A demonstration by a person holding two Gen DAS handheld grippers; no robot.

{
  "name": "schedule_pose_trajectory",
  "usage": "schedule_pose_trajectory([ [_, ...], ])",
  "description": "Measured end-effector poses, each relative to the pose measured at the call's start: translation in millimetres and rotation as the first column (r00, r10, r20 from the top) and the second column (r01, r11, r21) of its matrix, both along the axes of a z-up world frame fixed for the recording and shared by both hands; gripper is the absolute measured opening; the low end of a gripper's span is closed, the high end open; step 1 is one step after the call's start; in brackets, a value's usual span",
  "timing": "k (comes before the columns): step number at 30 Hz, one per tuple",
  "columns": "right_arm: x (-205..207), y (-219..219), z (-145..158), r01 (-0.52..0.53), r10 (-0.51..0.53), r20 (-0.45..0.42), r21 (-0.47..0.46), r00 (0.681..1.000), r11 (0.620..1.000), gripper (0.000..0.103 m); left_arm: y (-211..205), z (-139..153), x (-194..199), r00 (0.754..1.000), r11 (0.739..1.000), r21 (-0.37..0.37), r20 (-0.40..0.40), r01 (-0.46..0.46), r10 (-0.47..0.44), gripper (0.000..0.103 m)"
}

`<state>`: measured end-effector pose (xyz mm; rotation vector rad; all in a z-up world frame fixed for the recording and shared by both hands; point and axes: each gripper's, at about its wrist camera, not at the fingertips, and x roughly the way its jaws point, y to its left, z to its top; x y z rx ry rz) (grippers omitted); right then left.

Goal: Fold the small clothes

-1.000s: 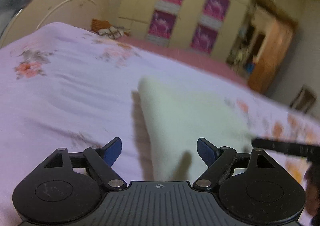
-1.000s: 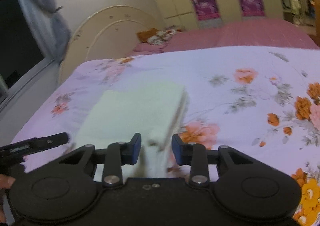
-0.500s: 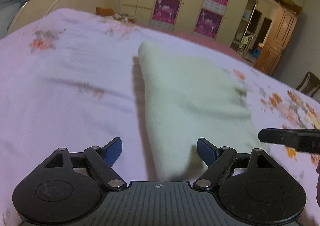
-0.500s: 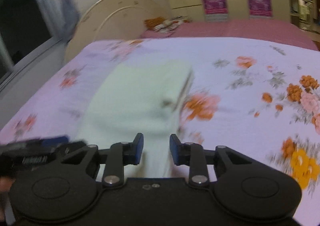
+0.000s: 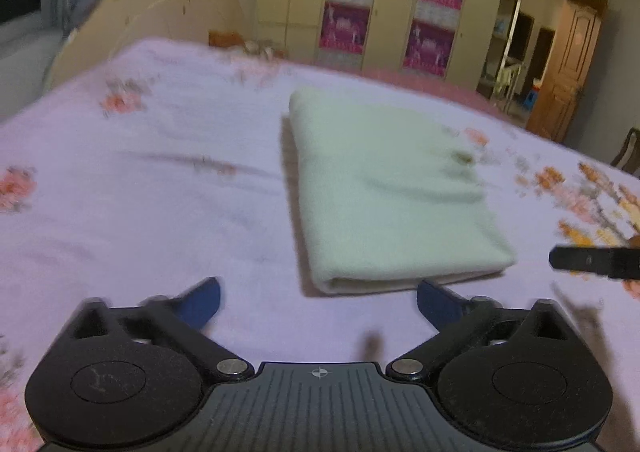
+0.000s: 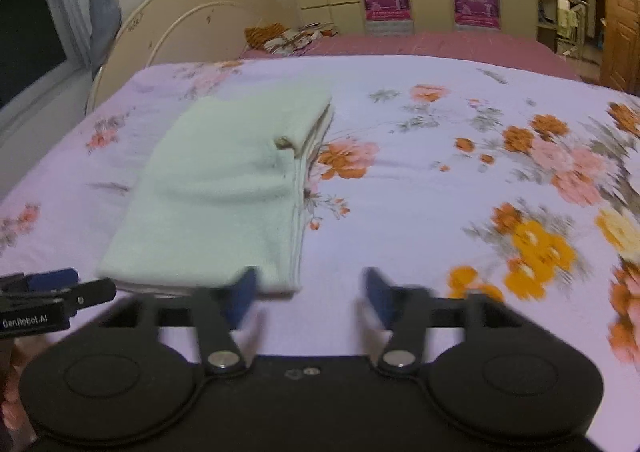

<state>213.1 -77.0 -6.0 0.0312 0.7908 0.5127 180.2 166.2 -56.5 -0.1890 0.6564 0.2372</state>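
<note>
The room is dim and yellowish. Both pictures look smeary, most on the flowered bedsheet point(image 6: 480, 180). Walls bend at the edges. A soft shadow lies left of the folded cloth point(image 5: 384, 188).

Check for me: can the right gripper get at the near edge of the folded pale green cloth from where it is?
Probably yes. The right gripper has just been opening, with nothing between its jaws, and the folded cloth lies flat on the floral bedsheet just ahead and slightly left. Only the left gripper sits nearby, off that corner.
</note>
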Motion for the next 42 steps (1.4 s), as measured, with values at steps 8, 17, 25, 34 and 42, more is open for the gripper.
schedule_pose_trajectory([
  [8,-58,-29,34,0.039,-0.04,0.037,0.03,0.999,0.999,0.079,-34,47,-49,0.996,0.998,0.026,0.072,0.054,-0.055,0.103],
  [17,-122,-47,67,0.015,-0.02,0.09,0.048,0.996,0.999,0.08,-54,83,-114,0.992,0.996,0.055,0.099,0.067,-0.072,0.103],
  [25,-170,-44,89,-0.005,-0.001,0.162,0.041,0.987,0.999,0.081,-70,102,-167,0.99,0.996,0.067,0.129,0.054,-0.063,0.103],
  [34,-190,-45,95,-0.005,0.003,0.206,0.006,0.979,1.0,0.081,-70,111,-189,0.984,0.997,0.071,0.177,-0.009,-0.004,0.103],
  [42,-195,-46,103,-0.004,0.005,0.256,-0.004,0.967,1.0,0.081,-72,117,-193,0.977,0.996,0.08,0.211,-0.029,0.011,0.103],
])
